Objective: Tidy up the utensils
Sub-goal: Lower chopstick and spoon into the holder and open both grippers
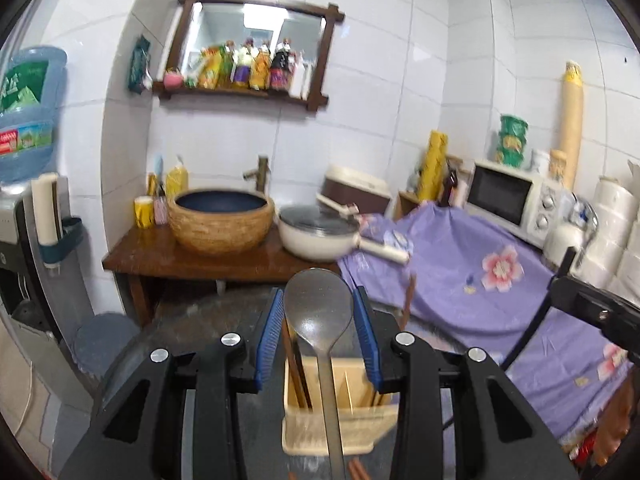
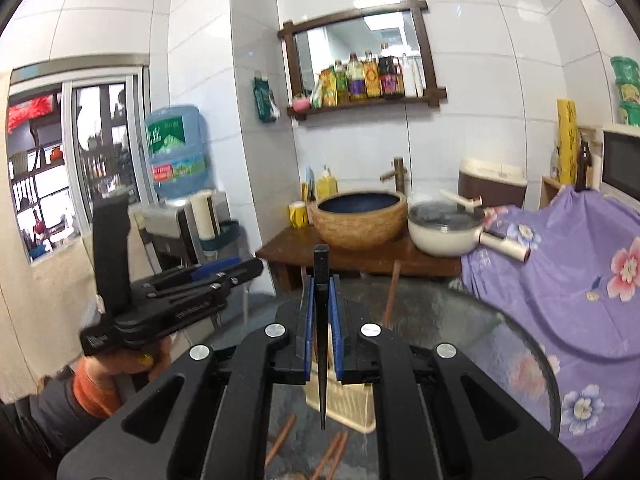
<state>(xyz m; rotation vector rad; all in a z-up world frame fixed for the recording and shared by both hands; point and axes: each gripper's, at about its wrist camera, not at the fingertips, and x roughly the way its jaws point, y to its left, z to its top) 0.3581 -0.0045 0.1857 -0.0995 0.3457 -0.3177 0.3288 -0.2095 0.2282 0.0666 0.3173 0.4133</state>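
The left tool pinches a grey metal spoon bowl-up over the cream slotted utensil holder at lower centre, presumably to drop it handle-first. The right tool is pressed on a thin black tapered utensil, pointing down likewise above the round glass tabletop.

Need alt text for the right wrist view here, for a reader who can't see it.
The right gripper is shut on a black chopstick, held point-down above a wooden utensil holder on a glass table. Brown chopsticks lie loose on the glass, and the left gripper is at the left.

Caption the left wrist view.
Left gripper shut on grey metal spoon above beige compartmented utensil holder.
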